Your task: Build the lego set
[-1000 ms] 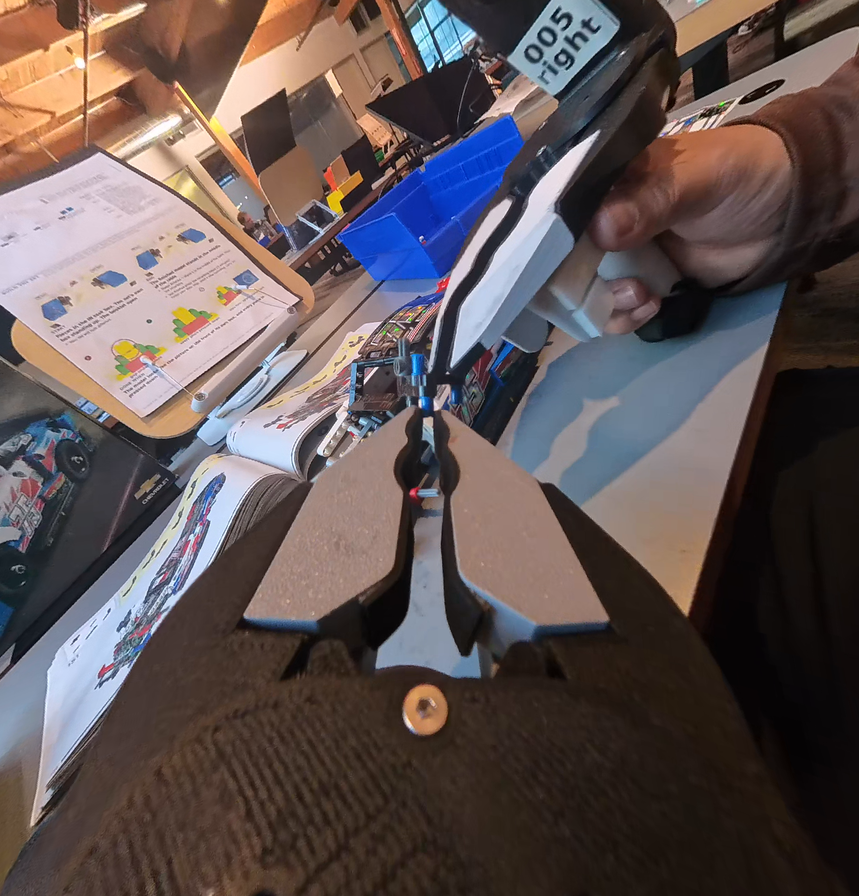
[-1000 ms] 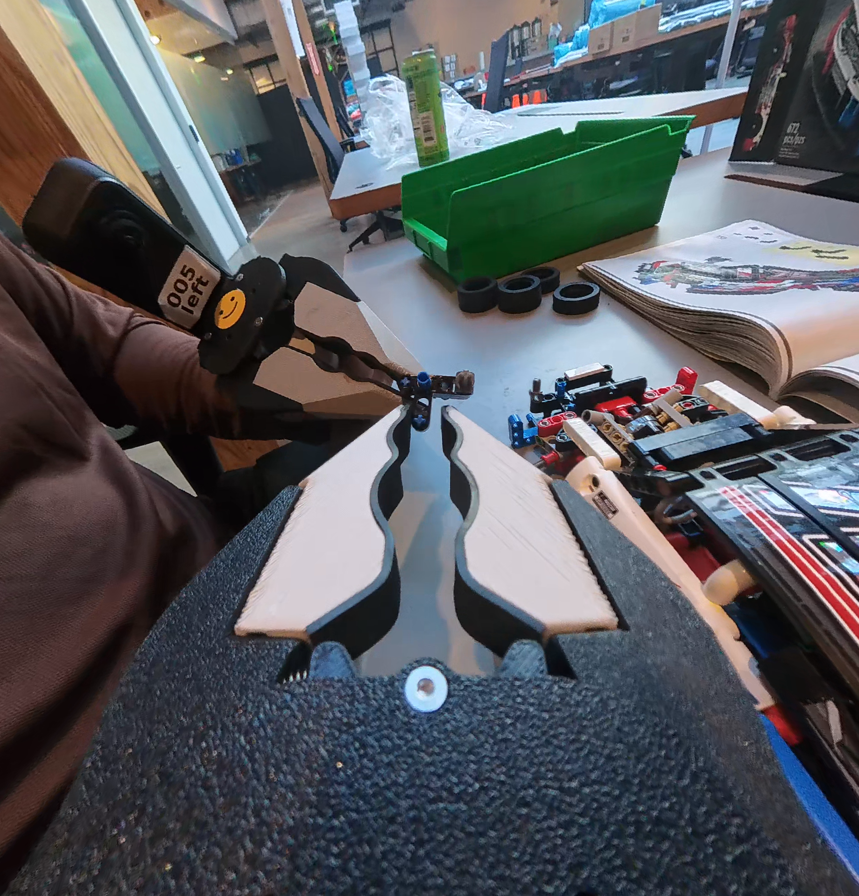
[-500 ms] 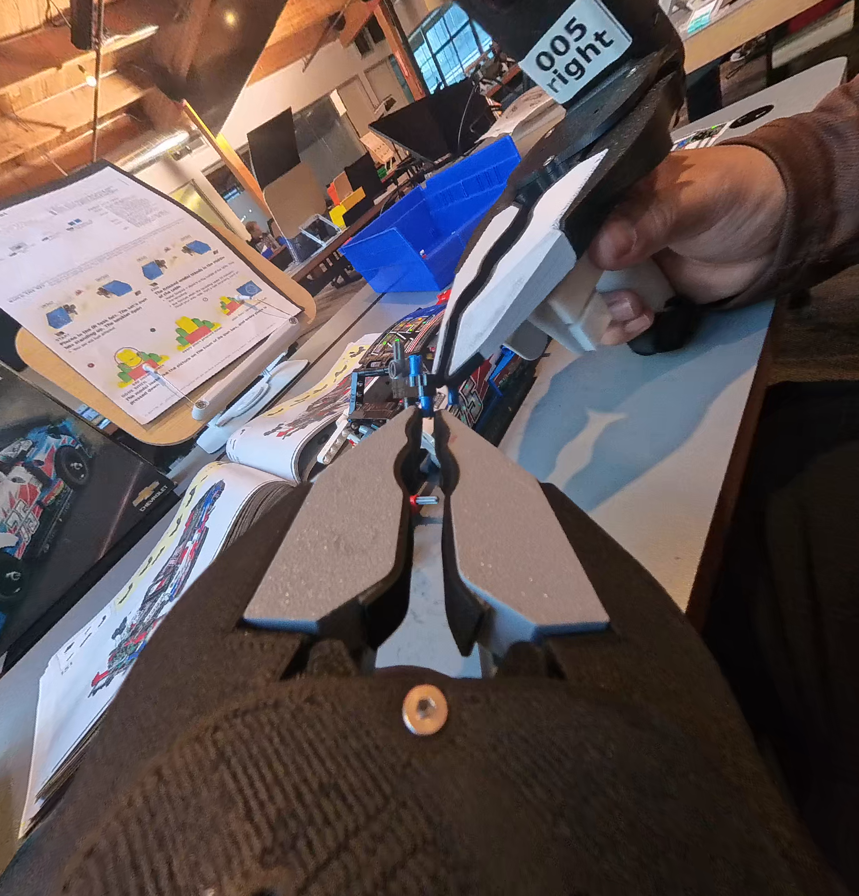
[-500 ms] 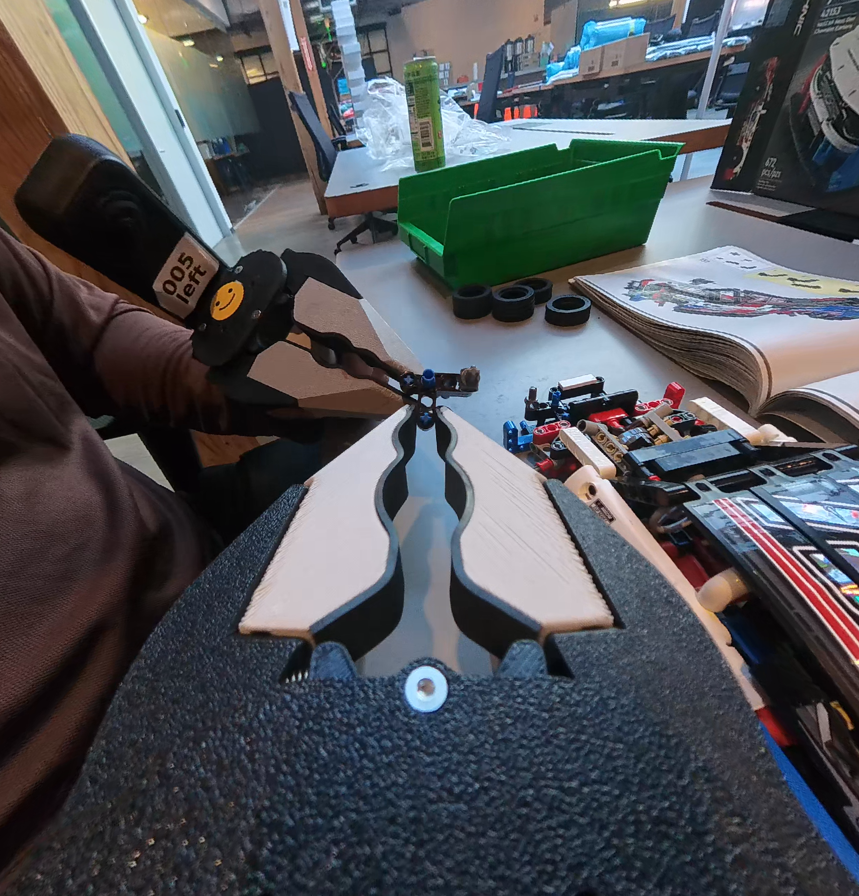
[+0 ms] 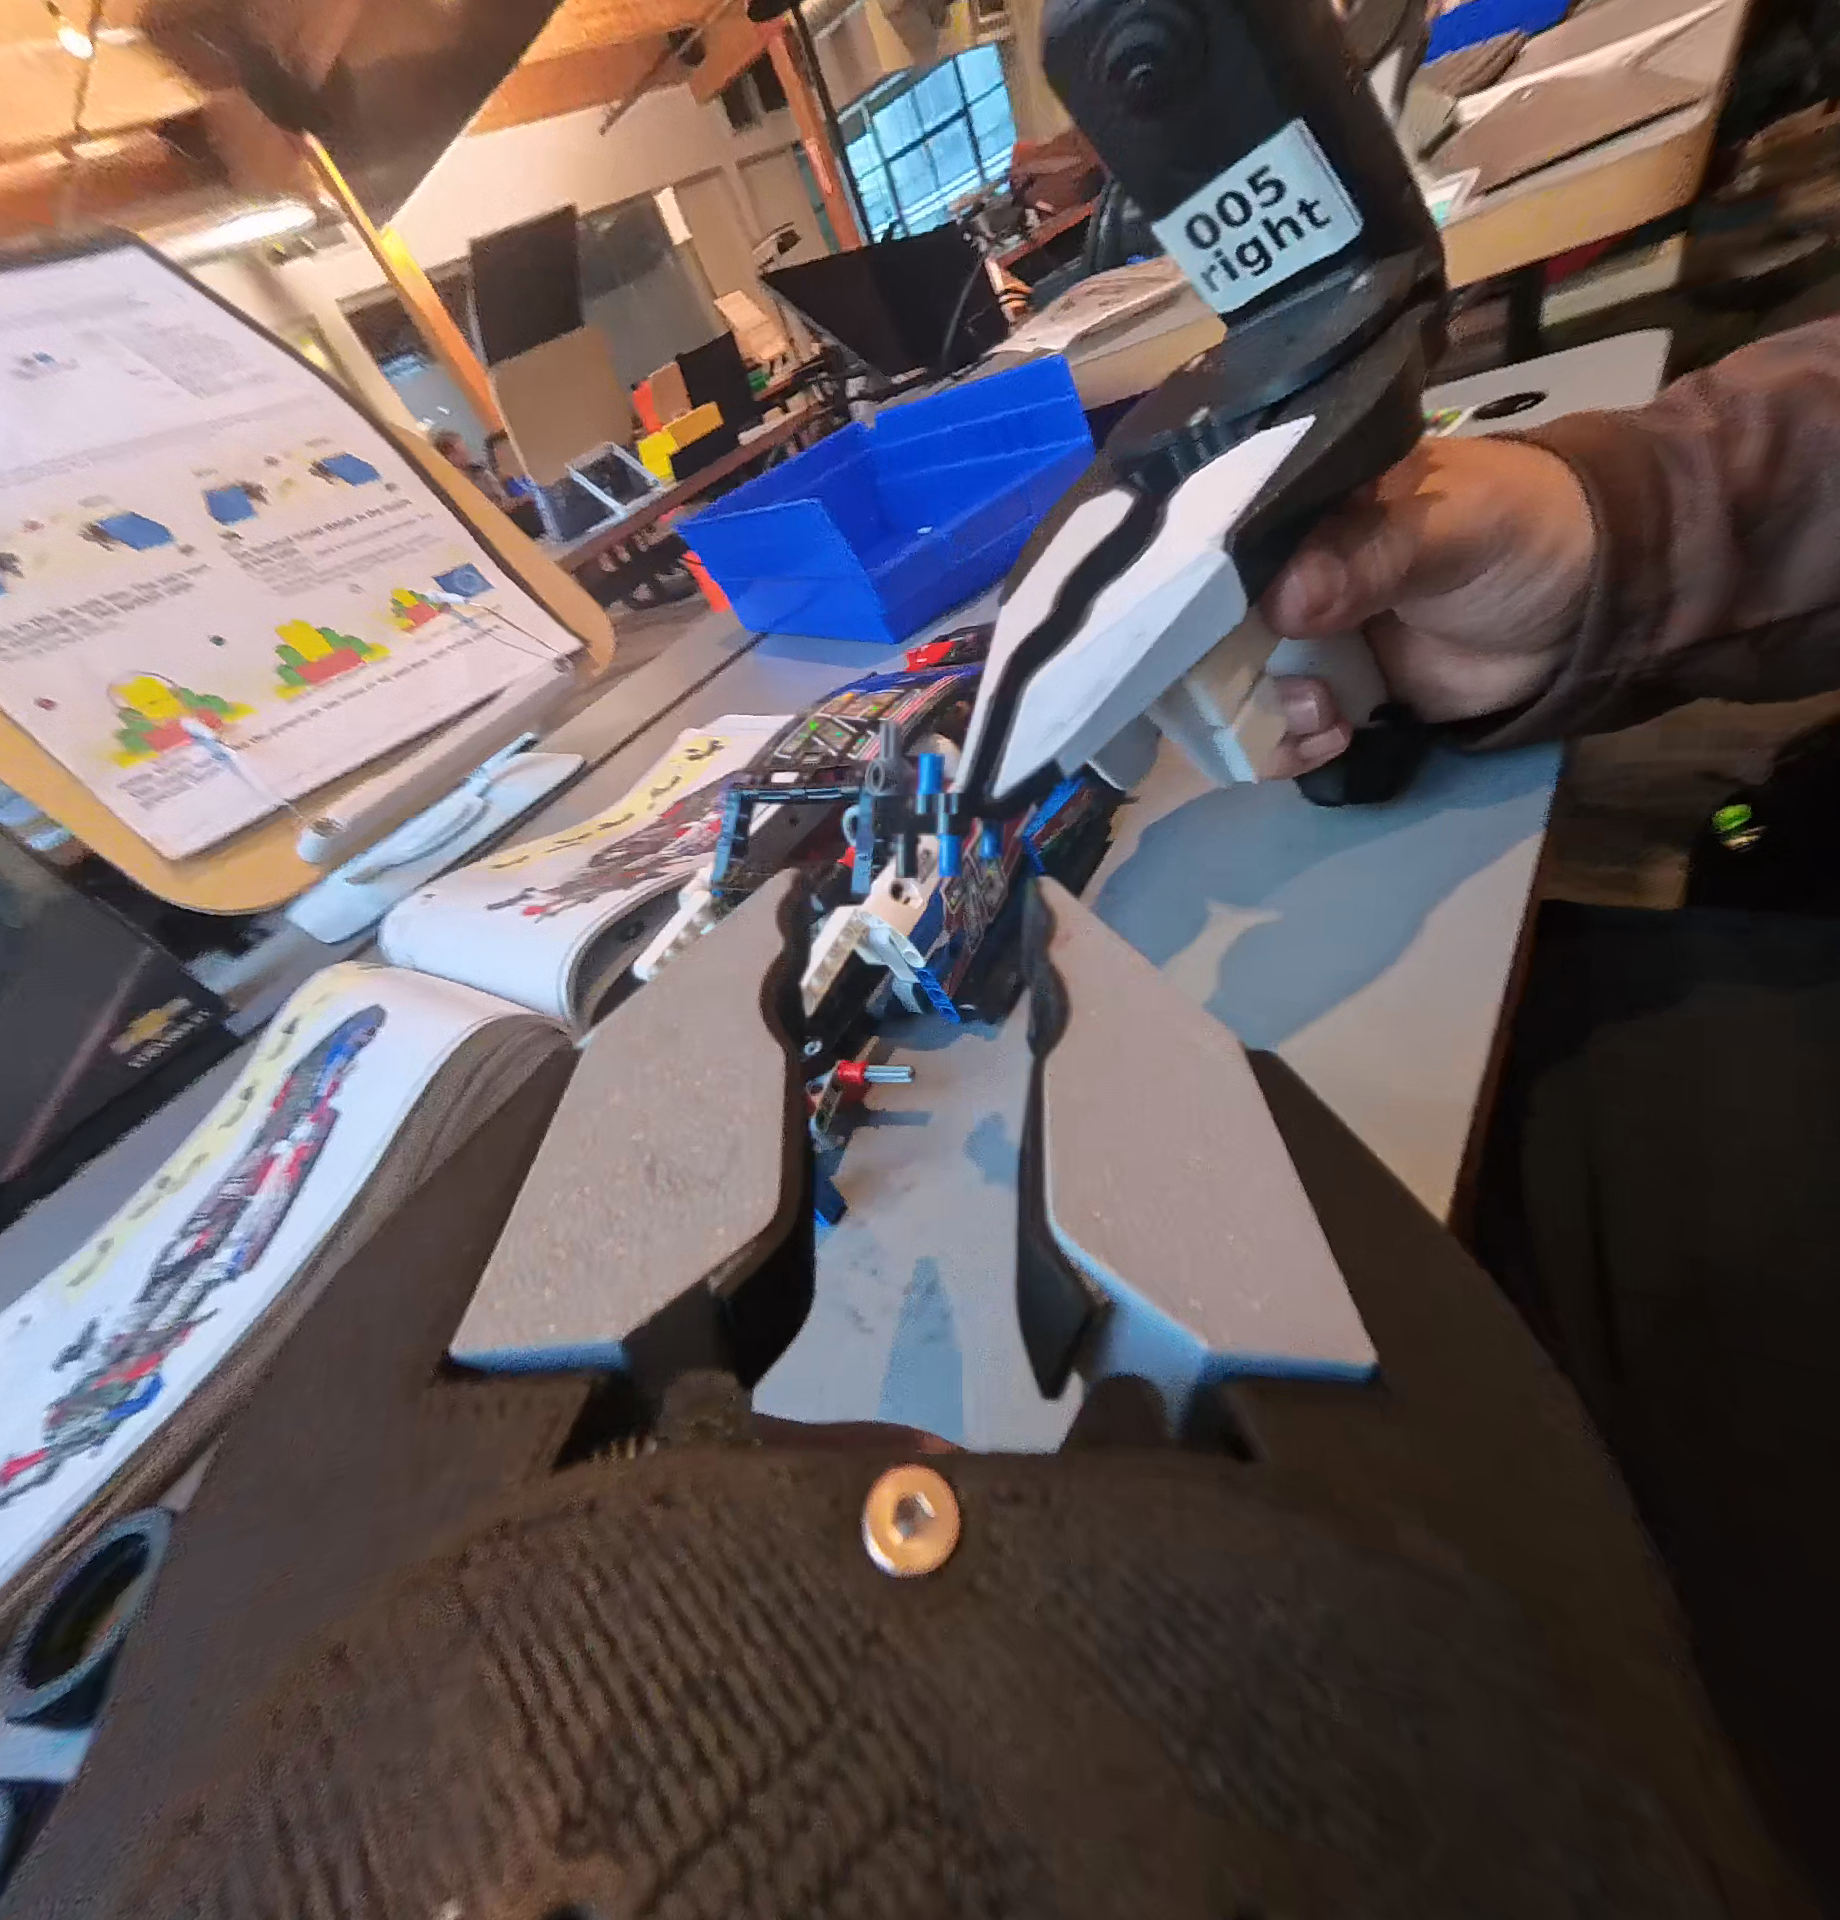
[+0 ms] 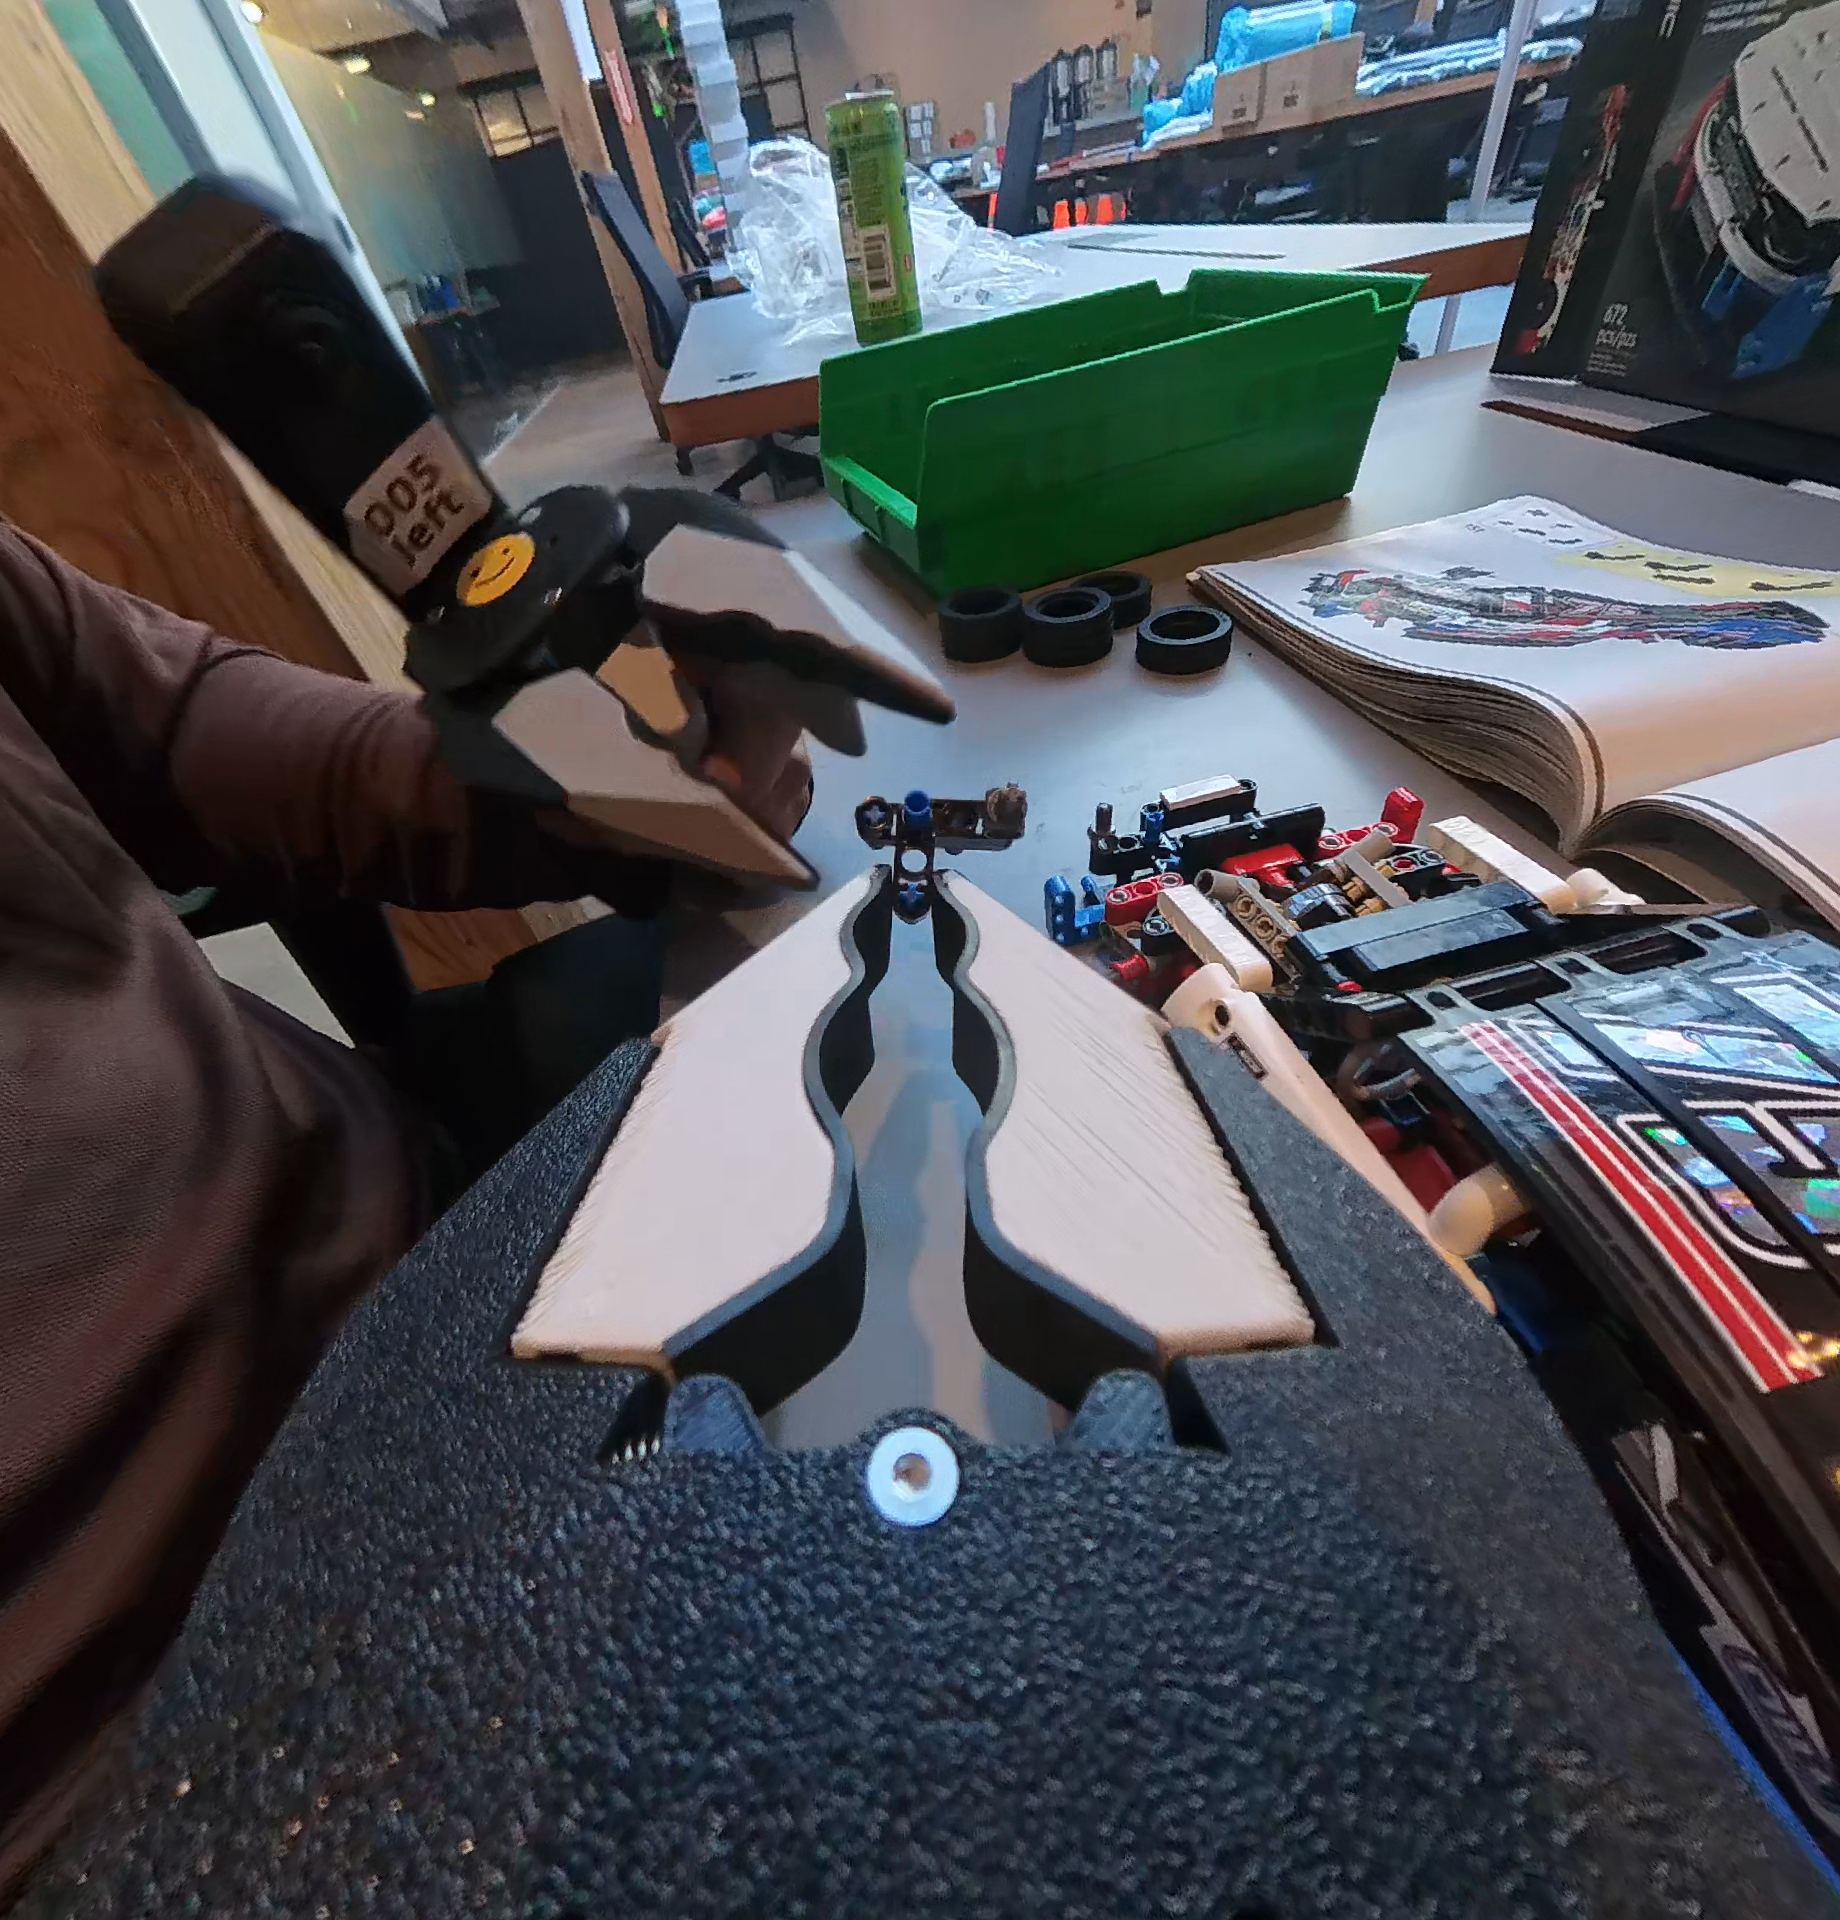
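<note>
A small black lego assembly with blue pins [image 6: 937, 823] is held in the air by my right gripper [image 6: 911, 891], which is shut on its lower end. It also shows in the left wrist view [image 5: 908, 808], at the tips of the right gripper [image 5: 973, 800]. My left gripper [image 5: 911, 899] is open and empty, just short of the assembly; in the right wrist view [image 6: 881, 798] its jaws stand wide apart to the left of the piece. The partly built lego car [image 6: 1518, 997] lies on the table to the right, and beyond my left fingers [image 5: 895, 940].
An open instruction booklet [image 6: 1539, 644] lies behind the car. Three black tyres [image 6: 1077, 623] sit before a green bin [image 6: 1103, 436]. A blue bin [image 5: 895, 520], a sheet on a stand [image 5: 220, 571] and the set's box [image 6: 1726, 208] are around. A red pin [image 5: 866, 1073] lies on the table [image 5: 1311, 935]. My left and right fingertips are right by each other.
My left gripper has opened, let go of the small assembly and drawn back from it. My right gripper closed on the assembly and now holds it alone.
</note>
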The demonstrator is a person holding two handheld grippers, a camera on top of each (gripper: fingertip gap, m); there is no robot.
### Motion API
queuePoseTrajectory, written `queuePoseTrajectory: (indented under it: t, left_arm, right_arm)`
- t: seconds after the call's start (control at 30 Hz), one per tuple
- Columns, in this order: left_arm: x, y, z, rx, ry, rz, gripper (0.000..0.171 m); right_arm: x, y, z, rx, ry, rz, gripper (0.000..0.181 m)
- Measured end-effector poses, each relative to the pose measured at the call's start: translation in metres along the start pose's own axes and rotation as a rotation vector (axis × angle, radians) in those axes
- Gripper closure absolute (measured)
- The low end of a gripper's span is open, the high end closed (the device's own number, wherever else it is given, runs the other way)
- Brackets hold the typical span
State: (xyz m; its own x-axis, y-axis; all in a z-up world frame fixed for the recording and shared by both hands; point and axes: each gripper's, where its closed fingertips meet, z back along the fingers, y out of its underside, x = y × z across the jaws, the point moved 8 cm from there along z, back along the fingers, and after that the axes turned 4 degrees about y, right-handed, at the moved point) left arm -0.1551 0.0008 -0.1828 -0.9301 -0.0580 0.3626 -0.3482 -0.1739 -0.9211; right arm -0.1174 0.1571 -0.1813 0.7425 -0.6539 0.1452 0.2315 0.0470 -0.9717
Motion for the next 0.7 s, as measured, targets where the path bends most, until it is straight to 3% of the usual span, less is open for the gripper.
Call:
queuePoseTrajectory:
  t: [0.1,0.33,0.43,0.5,0.6,0.7]
  left_arm:
    - [0.017,0.005,0.007,-0.002,0.041,0.140,0.128]
    - [0.081,0.038,0.025,0.128,-0.058,0.290,0.125]
    - [0.089,0.049,0.016,0.225,0.068,0.346,0.123]
    - [0.088,0.059,0.004,0.350,0.168,0.343,0.113]
    - [0.089,0.071,-0.011,0.498,0.210,0.286,0.101]
    - [0.094,0.070,-0.012,0.454,0.263,0.309,0.098]
  right_arm:
    - [0.002,0.003,-0.001,0.044,-0.022,0.010,0.175]
    - [0.000,0.006,-0.001,0.090,-0.040,-0.010,0.175]
    - [0.000,0.007,-0.002,0.108,-0.037,-0.004,0.175]
    - [0.000,0.008,-0.002,0.117,-0.038,0.000,0.175]
    - [0.001,0.009,-0.004,0.129,-0.040,0.009,0.175]
    - [0.002,0.009,-0.004,0.136,-0.043,0.015,0.175]
